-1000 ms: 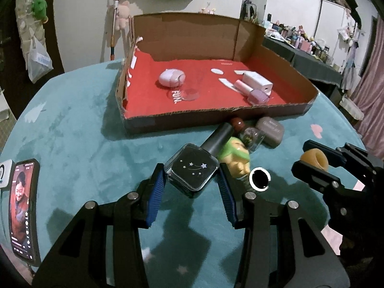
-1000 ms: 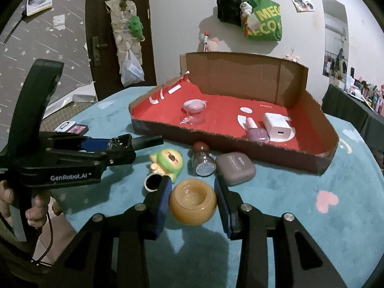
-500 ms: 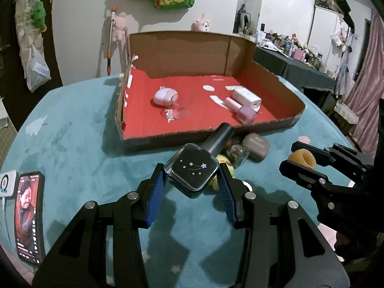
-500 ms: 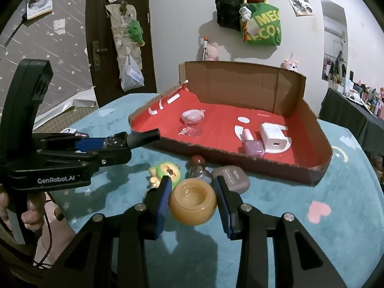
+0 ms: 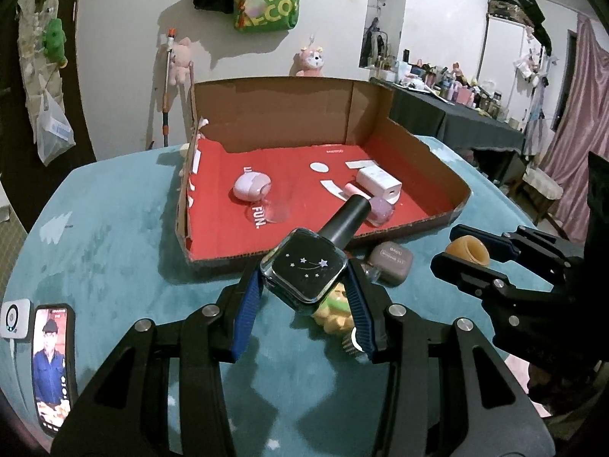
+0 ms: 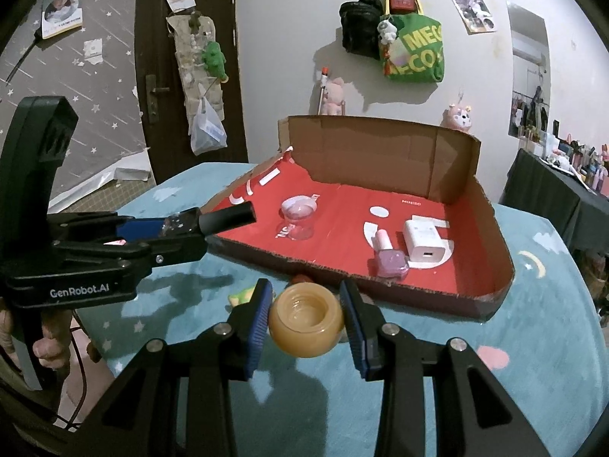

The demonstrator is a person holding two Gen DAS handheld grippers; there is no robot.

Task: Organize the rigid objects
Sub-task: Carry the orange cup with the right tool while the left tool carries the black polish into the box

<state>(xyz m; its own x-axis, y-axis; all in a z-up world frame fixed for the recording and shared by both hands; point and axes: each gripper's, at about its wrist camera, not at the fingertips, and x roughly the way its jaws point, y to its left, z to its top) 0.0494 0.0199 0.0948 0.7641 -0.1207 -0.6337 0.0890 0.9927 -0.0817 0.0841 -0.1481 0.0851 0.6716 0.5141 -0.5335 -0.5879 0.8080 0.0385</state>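
Note:
My left gripper is shut on a dark square bottle with stars and a black cap, held in the air just before the box's near wall; it also shows in the right wrist view. My right gripper is shut on an amber round jar, also lifted; it shows in the left wrist view. The cardboard box with a red floor holds a pink round case, a white charger and a pink nail polish bottle.
On the teal table, by the box's near wall, lie a brown-grey case, a small glass jar partly hidden and a yellow-green toy under my left gripper. A phone lies at the left edge. A clear cup stands in the box.
Both grippers have risen from the table with their objects and moved toward the box. The bottle's cap now reaches over the box's near wall.

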